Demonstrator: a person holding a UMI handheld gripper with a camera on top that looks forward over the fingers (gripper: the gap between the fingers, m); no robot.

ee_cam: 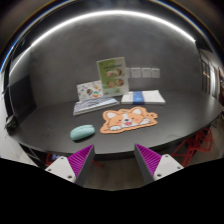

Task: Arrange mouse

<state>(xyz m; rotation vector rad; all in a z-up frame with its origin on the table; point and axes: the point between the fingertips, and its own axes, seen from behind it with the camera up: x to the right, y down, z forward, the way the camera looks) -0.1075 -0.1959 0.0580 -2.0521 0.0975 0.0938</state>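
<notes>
A pale teal mouse (82,132) lies on the dark table (60,120), ahead of my left finger and a little to its left. To its right lies a corgi-shaped orange mouse pad (129,119). My gripper (113,160) is open and empty, back from the table's near edge, its purple pads (80,159) spread wide. Nothing stands between the fingers.
A green and white card (112,76) stands upright at the back of the table. A flat booklet (96,103) lies left of the pad and a blue and white box (143,97) behind it. A dark monitor (18,92) is at the left. The table's front edge (110,152) lies just ahead of the fingers.
</notes>
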